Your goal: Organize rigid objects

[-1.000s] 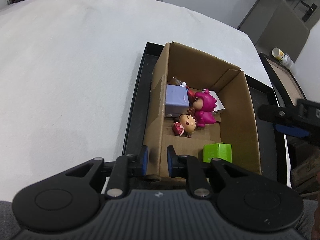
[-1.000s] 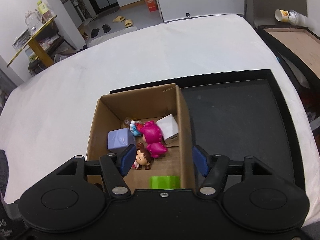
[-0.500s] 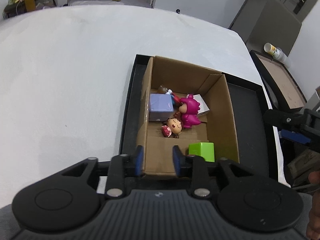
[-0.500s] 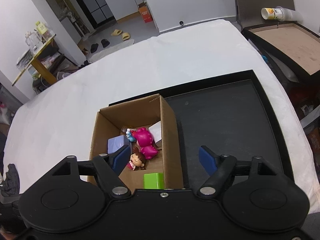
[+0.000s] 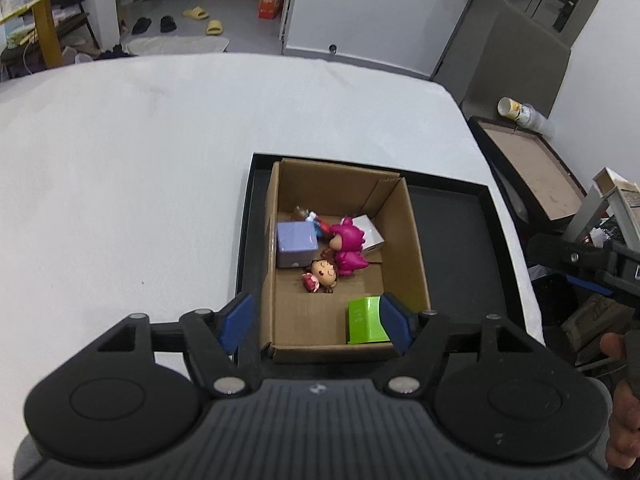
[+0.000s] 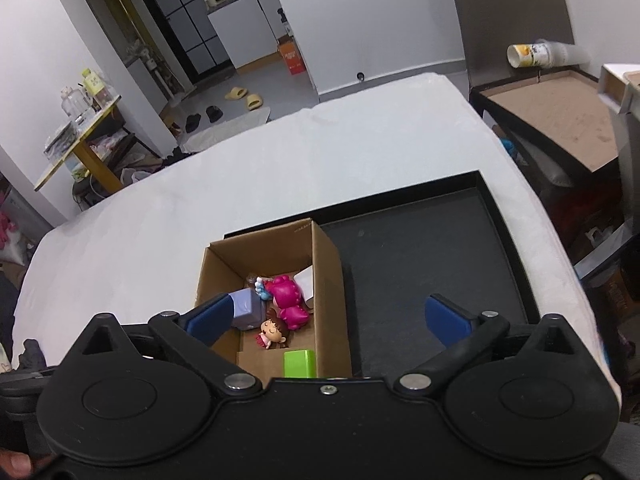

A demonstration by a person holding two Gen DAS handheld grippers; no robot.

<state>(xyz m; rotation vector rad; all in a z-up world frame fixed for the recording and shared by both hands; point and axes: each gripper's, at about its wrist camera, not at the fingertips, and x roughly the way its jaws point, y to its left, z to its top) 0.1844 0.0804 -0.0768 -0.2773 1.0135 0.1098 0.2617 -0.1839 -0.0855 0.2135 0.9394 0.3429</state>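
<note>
An open cardboard box (image 5: 404,240) (image 6: 326,276) stands on a black tray (image 5: 456,236) (image 6: 420,256). Inside lie a lilac cube (image 5: 296,244) (image 6: 248,306), a magenta figure (image 5: 348,246) (image 6: 288,296), a small brown-haired doll (image 5: 322,276) (image 6: 272,332), a white cube (image 5: 370,234) (image 6: 306,282) and a green block (image 5: 366,320) (image 6: 299,363). My left gripper (image 5: 316,320) hangs above the box's near edge, its jaws opening, nothing between the pads. My right gripper (image 6: 328,318) hovers above the box and tray, jaws opening wide, holding nothing.
The tray sits on a white-covered table (image 5: 120,168). The tray's right half (image 6: 432,264) holds nothing. A second black tray with a brown bottom (image 6: 552,112) and a stack of paper cups (image 6: 532,54) stand off the table's right side. A person's fingers (image 5: 616,412) show at the right.
Both grippers opened their jaws and rose away from the box, which now looks smaller. The left gripper let go of the box's near wall.
</note>
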